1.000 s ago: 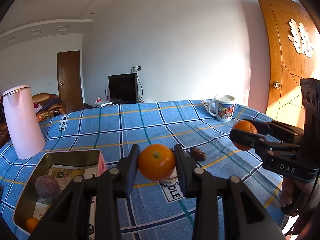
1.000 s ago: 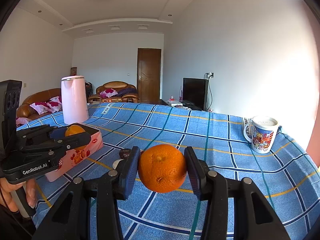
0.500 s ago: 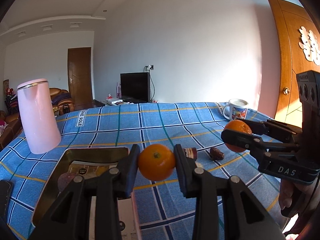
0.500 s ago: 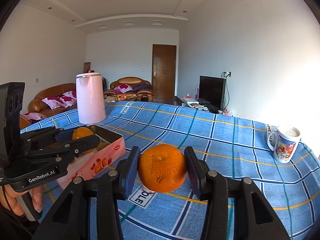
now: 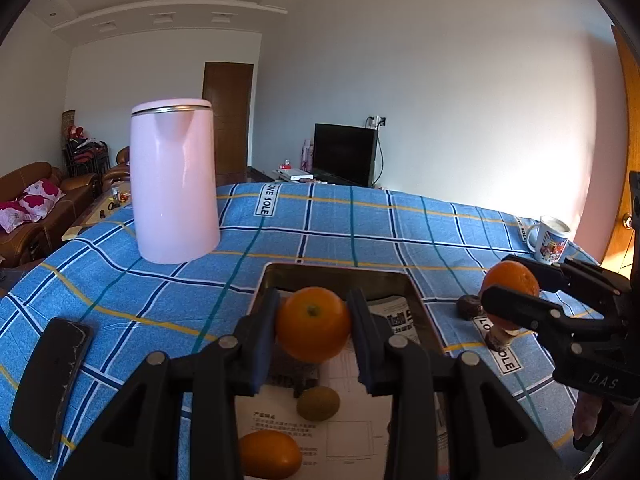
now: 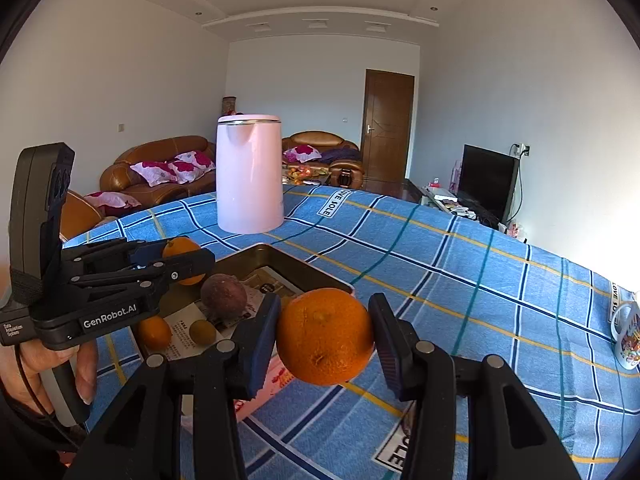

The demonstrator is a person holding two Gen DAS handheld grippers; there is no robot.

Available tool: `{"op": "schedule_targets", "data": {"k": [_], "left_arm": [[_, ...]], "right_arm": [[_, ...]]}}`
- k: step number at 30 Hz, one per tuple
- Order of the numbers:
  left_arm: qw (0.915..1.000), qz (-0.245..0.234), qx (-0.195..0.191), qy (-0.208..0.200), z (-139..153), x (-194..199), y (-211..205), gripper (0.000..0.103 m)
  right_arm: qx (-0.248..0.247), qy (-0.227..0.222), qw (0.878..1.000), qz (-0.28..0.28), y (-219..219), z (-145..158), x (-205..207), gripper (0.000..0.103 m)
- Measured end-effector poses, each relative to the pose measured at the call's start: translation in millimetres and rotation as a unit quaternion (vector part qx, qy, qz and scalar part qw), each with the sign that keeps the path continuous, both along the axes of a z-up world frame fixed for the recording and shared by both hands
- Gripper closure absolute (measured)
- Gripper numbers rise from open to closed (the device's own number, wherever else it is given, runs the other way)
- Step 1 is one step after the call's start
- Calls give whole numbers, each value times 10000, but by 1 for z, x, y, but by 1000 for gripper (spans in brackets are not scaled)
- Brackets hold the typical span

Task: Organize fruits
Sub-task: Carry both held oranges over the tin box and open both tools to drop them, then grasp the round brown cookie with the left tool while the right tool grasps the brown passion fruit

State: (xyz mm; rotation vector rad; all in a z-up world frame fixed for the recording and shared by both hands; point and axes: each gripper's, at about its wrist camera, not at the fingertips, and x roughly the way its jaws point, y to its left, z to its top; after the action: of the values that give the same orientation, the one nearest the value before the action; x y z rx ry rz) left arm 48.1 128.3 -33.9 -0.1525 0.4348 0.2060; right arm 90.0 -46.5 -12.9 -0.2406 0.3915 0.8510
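My left gripper is shut on a small orange and hangs over the open tin box. On the paper lining the tin lie an orange and a small greenish fruit. In the right wrist view, my right gripper is shut on a larger orange, just right of the tin. A dark purple fruit also sits in the tin there. The left gripper with its orange shows at the left, held by a hand.
A tall pink kettle stands behind the tin on the blue checked cloth. A dark phone lies at the near left. Two brown dates lie right of the tin. A printed mug stands at the far right edge.
Both grippers have swung left across the table with their oranges still held. The tin has come under the left gripper, the kettle looms nearer, and the mug has slid to the right edge.
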Motion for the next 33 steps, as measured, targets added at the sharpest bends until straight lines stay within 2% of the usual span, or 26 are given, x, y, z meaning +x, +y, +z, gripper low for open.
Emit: {"op": "schedule_targets", "data": {"k": [10,16,20,22,24,27,30,33], "left_arm": [[9987,-79,-240,435,-18,7,15,67],[9972,-97,-250,692,-28,11,17,67],[9974,-40,-131,708,-27,10,15,62],[9977,-30,-134,670,-24,9,14,58],[9981,-32,-144,594,-19,5,11,47],[9993,-42,44,370,-4,-1,-1,31],[9995,-236,122,188,11,-2,-19,28],[9982,-525,279,120,22,3,-44,25]], "right_arm": [[-620,307,9968,404,67,-24,4,55],[-1047,471,9926,407,85,-39,8,55],[-1116,653,9904,484,88,-46,11,55],[-1073,643,9912,425,85,-44,11,53],[-1038,491,9929,307,79,-38,8,44],[-840,383,9953,300,57,-27,3,43],[-708,189,9973,55,23,-16,3,41],[-571,118,9974,-427,-22,-7,17,35]]}}
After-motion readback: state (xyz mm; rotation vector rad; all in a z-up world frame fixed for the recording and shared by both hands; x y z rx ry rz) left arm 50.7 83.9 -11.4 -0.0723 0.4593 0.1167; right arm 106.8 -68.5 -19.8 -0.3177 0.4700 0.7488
